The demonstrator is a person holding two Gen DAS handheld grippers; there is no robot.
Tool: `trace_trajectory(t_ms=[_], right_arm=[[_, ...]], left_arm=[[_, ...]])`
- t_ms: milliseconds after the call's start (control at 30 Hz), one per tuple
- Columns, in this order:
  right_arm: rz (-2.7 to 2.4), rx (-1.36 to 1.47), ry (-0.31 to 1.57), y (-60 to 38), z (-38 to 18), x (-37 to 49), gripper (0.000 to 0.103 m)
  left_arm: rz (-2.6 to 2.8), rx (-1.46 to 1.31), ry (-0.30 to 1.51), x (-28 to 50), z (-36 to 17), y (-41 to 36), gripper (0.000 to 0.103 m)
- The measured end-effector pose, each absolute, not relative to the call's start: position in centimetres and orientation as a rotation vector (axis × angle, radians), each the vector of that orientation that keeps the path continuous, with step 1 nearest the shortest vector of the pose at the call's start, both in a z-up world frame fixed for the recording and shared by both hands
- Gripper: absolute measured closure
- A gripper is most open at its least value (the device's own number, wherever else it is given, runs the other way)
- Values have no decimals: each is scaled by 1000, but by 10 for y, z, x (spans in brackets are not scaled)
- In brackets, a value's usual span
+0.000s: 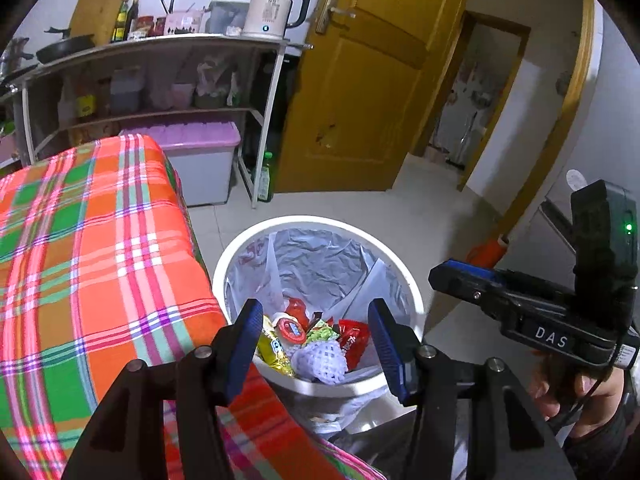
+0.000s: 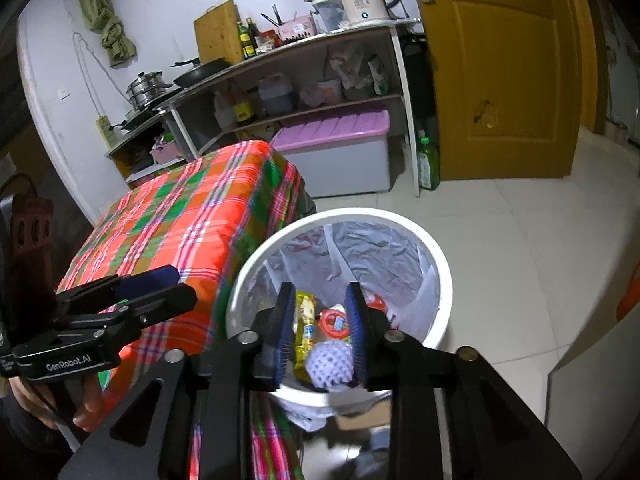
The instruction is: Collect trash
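Observation:
A white round bin (image 1: 320, 222) lined with a clear plastic bag stands on the floor beside the table. Inside lie a white foam fruit net (image 1: 320, 360), a yellow wrapper (image 1: 272, 350), red packets (image 1: 354, 338) and a small red-lidded cup (image 1: 290, 330). My left gripper (image 1: 314, 308) hangs open over the bin's near edge with nothing between its blue pads. My right gripper (image 2: 319, 292) is open too, above the same bin (image 2: 340, 216), and the foam net (image 2: 330, 362) and yellow wrapper (image 2: 306, 320) show through its gap, down in the bin. Each gripper appears at the edge of the other's view.
A table under a red, green and orange plaid cloth (image 1: 100, 260) borders the bin on the left. Behind stand a shelf rack (image 1: 160, 46) with a kettle (image 1: 272, 10), pans and bottles, a purple-lidded box (image 1: 200, 160), a green bottle (image 1: 266, 176) and a wooden door (image 1: 360, 100). Pale floor tiles lie right.

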State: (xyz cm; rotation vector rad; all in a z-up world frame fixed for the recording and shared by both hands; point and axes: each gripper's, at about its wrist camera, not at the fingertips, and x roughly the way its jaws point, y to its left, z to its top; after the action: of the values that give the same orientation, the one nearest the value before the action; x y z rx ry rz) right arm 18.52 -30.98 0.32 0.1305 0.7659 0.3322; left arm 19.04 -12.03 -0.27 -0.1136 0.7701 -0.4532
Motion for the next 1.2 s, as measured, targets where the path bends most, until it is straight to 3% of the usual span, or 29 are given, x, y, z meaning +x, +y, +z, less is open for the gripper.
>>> trace_trajectory(t_ms=[1200], right_arm=[[384, 30, 648, -273, 39, 84, 64]], left_arm=[[-339, -87, 610, 69, 39, -86, 49]])
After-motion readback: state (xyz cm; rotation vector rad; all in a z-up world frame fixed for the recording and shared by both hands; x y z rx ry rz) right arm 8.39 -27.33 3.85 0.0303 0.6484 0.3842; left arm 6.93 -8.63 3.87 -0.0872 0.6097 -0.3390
